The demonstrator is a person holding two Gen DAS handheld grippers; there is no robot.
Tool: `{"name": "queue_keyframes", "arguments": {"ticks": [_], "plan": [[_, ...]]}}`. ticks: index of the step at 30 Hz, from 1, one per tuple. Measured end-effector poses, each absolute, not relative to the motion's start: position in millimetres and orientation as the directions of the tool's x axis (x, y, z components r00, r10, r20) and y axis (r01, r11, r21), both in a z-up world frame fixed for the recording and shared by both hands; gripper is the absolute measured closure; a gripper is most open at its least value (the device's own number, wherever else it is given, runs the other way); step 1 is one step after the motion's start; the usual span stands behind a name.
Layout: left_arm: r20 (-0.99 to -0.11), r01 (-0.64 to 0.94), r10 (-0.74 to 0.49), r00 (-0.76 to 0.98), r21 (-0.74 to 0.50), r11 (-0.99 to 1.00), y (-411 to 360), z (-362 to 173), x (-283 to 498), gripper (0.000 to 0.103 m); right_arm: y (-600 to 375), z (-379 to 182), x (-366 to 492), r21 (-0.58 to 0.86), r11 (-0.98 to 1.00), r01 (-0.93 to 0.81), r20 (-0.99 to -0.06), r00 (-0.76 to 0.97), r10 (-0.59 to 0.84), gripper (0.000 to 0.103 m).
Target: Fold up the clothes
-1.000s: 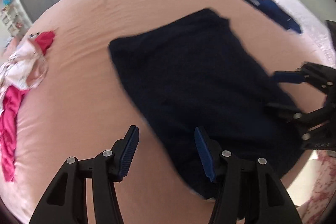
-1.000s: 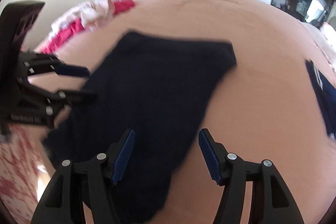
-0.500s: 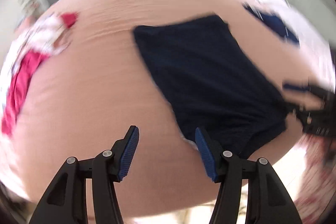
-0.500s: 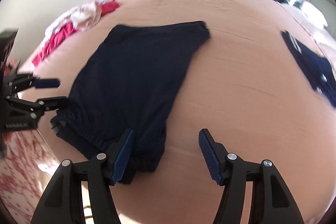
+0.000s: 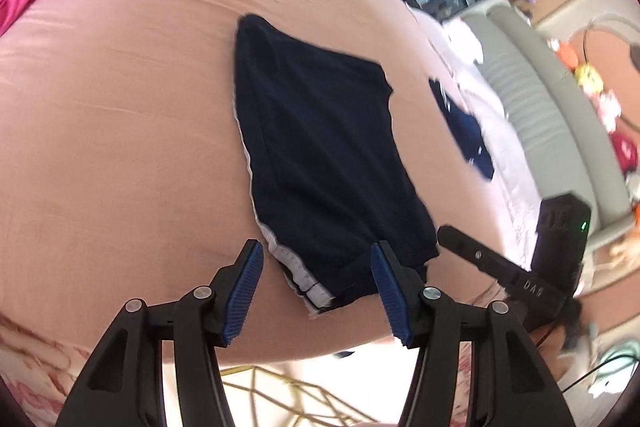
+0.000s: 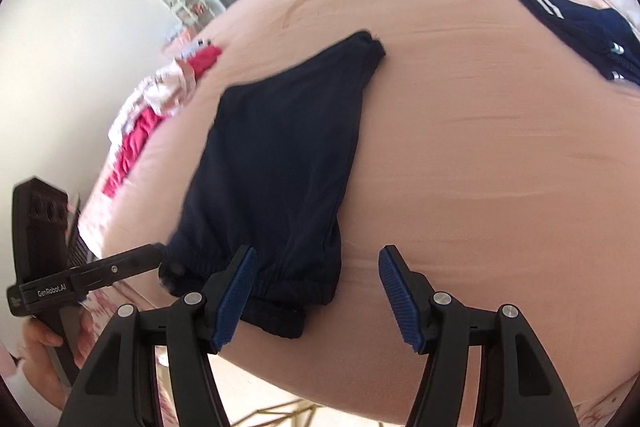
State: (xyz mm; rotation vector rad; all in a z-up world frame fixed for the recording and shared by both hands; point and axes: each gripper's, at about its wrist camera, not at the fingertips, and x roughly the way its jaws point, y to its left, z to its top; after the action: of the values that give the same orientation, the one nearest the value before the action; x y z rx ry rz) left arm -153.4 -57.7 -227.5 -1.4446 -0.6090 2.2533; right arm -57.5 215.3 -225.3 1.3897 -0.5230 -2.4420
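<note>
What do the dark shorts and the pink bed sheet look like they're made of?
Shorts: likely thin matte navy knit or sportswear fabric; it lies limp, with a gathered elastic waistband and white mesh lining showing.
Bed sheet: probably soft matte cotton-like cloth, with fine wrinkles.

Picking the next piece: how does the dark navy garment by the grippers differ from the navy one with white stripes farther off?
The dark navy garment lies spread flat at the bed's near edge; the white-striped navy garment sits bunched near the far side. The first shows no stripes on top. Both are navy, resting on the pink sheet.
</note>
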Motion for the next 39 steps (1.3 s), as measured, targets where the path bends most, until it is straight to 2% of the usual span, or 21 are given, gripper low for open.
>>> {"name": "queue_keyframes", "arguments": {"ticks": [2, 4, 11, 14, 15, 16, 17, 19, 21, 23, 29, 39], "plan": [[-0.730, -0.059, 0.545, -0.412, -0.576, -0.816, -64, -225, -147, 0.049, 222, -226, -57, 0.466, -0.883, 0.055, -0.759, -0.488, -0.431, 0.040], [-0.752, -0.067, 0.554, -0.356, -0.571, -0.818, -65, -231, -149, 0.049, 219, -239, -62, 0.470, -0.882, 0.044, -0.781, -0.444, -0.439, 0.040], [-0.827, -0.186, 0.447, -0.341, -0.407, -0.894, -30, -245, -157, 0.049, 188, -240, -61, 0.324, -0.936, 0.141, -0.829, -0.434, -0.353, 0.039], [-0.836, -0.222, 0.402, -0.372, -0.341, -0.914, -23, -245, -157, 0.050, 180, -242, -60, 0.327, -0.930, 0.171, -0.828, -0.422, -0.369, 0.040], [-0.835, -0.230, 0.394, -0.383, -0.326, -0.917, -27, -244, -152, 0.057, 180, -243, -60, 0.326, -0.929, 0.173, -0.828, -0.423, -0.369, 0.043], [-0.831, -0.242, 0.397, -0.389, -0.324, -0.915, -26, -242, -151, 0.075, 179, -242, -61, 0.332, -0.927, 0.176, -0.826, -0.421, -0.375, 0.048], [-0.827, -0.248, 0.409, -0.385, -0.334, -0.909, -34, -241, -145, 0.082, 179, -242, -60, 0.344, -0.922, 0.178, -0.823, -0.417, -0.387, 0.060], [-0.822, -0.242, 0.408, -0.398, -0.335, -0.911, -35, -245, -143, 0.086, 180, -241, -57, 0.341, -0.922, 0.182, -0.824, -0.414, -0.386, 0.068], [-0.816, -0.247, 0.417, -0.401, -0.342, -0.907, -34, -245, -141, 0.087, 181, -239, -50, 0.279, -0.938, 0.204, -0.839, -0.423, -0.341, 0.084], [-0.810, -0.251, 0.425, -0.405, -0.348, -0.903, -33, -245, -139, 0.087, 181, -233, -44, 0.258, -0.940, 0.223, -0.835, -0.438, -0.333, 0.092], [-0.800, -0.252, 0.454, -0.393, -0.382, -0.889, -41, -234, -128, 0.089, 189, -210, -30, 0.318, -0.921, 0.223, -0.788, -0.479, -0.388, 0.094], [-0.796, -0.215, 0.512, -0.322, -0.465, -0.859, -56, -228, -105, 0.089, 193, -207, 4, 0.401, -0.894, 0.199, -0.791, -0.418, -0.447, 0.094]]}}
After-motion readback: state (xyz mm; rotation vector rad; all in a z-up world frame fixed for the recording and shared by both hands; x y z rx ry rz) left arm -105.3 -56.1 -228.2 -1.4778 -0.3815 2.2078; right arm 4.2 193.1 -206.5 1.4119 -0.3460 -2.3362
